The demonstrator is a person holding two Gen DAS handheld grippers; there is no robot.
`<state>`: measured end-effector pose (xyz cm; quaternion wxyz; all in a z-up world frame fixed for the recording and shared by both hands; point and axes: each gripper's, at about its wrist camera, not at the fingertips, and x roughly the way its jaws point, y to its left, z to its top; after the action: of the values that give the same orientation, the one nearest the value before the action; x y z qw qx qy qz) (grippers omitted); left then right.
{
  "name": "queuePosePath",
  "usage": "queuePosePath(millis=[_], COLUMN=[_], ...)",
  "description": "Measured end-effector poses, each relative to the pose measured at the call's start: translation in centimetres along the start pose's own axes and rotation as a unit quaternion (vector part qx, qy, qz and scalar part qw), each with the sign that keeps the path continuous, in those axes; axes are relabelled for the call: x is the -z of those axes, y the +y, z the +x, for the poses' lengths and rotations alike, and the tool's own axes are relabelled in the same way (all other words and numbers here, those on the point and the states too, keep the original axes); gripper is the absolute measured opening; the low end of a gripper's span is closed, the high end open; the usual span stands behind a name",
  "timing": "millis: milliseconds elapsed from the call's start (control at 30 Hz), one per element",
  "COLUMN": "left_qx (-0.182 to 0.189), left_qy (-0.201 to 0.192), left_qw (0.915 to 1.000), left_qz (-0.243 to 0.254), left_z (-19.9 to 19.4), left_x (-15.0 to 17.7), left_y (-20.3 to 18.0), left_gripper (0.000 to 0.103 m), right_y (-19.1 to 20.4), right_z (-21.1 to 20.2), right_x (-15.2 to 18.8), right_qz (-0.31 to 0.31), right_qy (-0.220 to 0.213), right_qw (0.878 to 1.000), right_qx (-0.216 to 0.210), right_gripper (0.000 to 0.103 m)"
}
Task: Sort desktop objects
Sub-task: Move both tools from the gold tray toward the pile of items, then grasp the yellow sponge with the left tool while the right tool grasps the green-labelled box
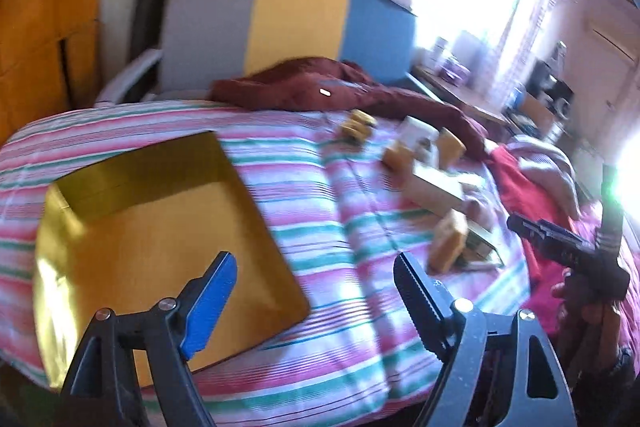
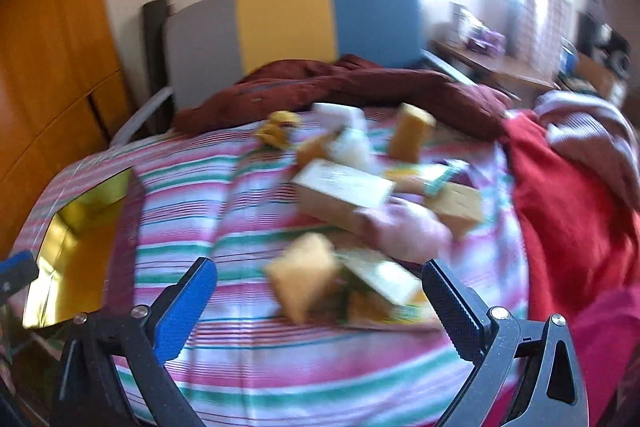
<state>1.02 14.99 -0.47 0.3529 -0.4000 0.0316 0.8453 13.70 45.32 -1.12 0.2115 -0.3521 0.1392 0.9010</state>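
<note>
A gold box (image 1: 152,227) lies open on the striped bedspread (image 1: 340,187), at the left; its corner also shows in the right wrist view (image 2: 76,243). A blurred pile of small things lies to the right: yellow-orange blocks (image 2: 304,275), cardboard boxes (image 2: 340,191), a pink soft thing (image 2: 408,227) and small yellow pieces (image 2: 276,131). The pile also shows in the left wrist view (image 1: 440,187). My left gripper (image 1: 316,291) is open and empty above the box's right edge. My right gripper (image 2: 320,303) is open and empty, just before the nearest yellow block.
A dark red garment (image 1: 320,87) lies along the back of the bed, a bright red cloth (image 2: 560,207) at the right. A grey, yellow and blue headboard (image 1: 280,23) stands behind. An orange wardrobe (image 1: 44,27) is left, a desk (image 1: 460,87) by the window.
</note>
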Motion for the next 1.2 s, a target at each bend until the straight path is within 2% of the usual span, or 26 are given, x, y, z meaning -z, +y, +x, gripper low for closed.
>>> queuePosePath(millis=[133,233,300,433,567,667,767,867,1033,1200], left_qx=[0.025,0.034,0.043,0.063,0.088,0.106,0.128,0.14,0.159,0.171], left_qy=[0.04,0.066,0.084,0.107,0.108,0.109,0.12,0.134,0.144,0.151], left_qw=[0.9984,0.9962,0.994,0.9888,0.9804,0.9724,0.9654,0.96,0.9572,0.9544], left_qz=[0.03,0.045,0.056,0.082,0.139,0.176,0.193,0.202,0.194,0.192], left_z=[2.6,4.7,6.3,8.4,10.2,11.7,13.4,15.1,16.7,18.2], left_x=[-0.3,-0.1,-0.1,-0.3,-0.7,-0.8,-0.7,-0.5,-0.3,-0.2], left_y=[-2.9,-4.5,-5.7,-8.2,-11.2,-13.1,-14.3,-14.8,-14.8,-15.1], left_gripper=[0.081,0.077,0.075,0.07,0.07,0.067,0.065,0.054,0.052,0.05], right_y=[-4.0,-6.2,-7.1,-8.1,-8.1,-7.5,-6.6,-5.8,-4.8,-3.4], right_z=[-0.5,-0.6,-0.2,0.7,1.5,2.2,2.9,4.0,5.6,7.7], right_x=[0.1,0.3,0.3,0.5,0.7,0.6,0.1,-0.4,-0.8,-1.2], right_qz=[0.052,0.092,0.109,0.143,0.141,0.121,0.087,0.041,-0.036,-0.1], right_qy=[0.008,0.016,0.027,0.049,0.064,0.081,0.098,0.122,0.157,0.194], right_qw=[0.999,0.996,0.994,0.987,0.986,0.987,0.989,0.989,0.984,0.972], right_qx=[0.01,0.001,-0.007,-0.049,-0.063,-0.069,-0.07,-0.073,-0.07,-0.084], right_gripper=[0.103,0.103,0.103,0.102,0.102,0.102,0.101,0.091,0.084,0.079])
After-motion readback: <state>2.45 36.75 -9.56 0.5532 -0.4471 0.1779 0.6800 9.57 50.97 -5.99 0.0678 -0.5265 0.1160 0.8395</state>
